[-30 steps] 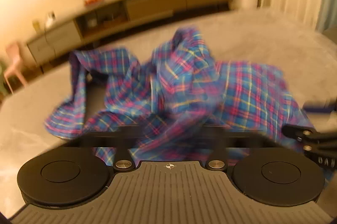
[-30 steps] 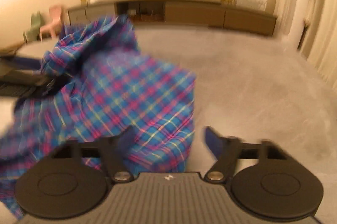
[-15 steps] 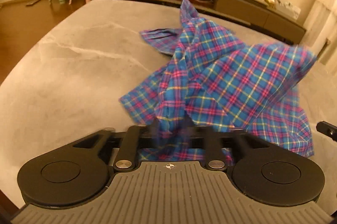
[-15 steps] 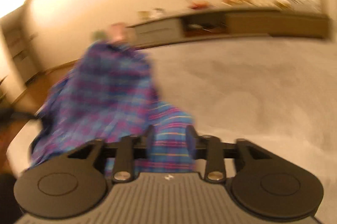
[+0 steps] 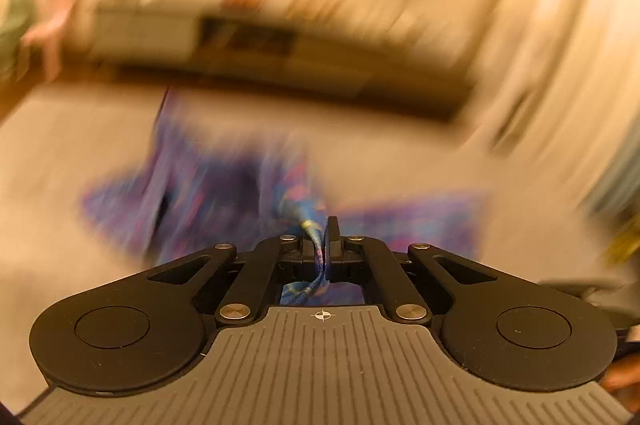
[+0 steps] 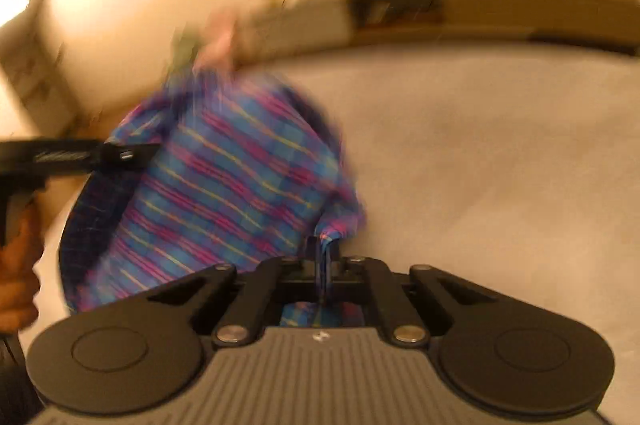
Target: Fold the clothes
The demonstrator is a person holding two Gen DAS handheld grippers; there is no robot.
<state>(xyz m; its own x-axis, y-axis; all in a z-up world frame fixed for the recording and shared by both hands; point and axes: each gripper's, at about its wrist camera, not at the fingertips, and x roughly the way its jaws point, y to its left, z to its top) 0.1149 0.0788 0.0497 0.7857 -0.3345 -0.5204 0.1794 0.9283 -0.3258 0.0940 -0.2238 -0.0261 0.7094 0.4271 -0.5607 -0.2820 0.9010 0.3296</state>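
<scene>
Both claws clamped on the plaid shirt (image 6: 240, 177): left claw (image 5: 320, 245) and right claw (image 6: 326, 265) each pinch a bunched edge, shirt partly lifted off the grey tabletop (image 6: 480, 165) (thin, floppy cloth, so grip corners or seams)

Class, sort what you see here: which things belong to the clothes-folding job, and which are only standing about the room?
Belongs to the job:
plaid shirt
left claw, shut on it
right claw, shut on it
grey table

Just about the room:
long sideboard
pink chair
</scene>
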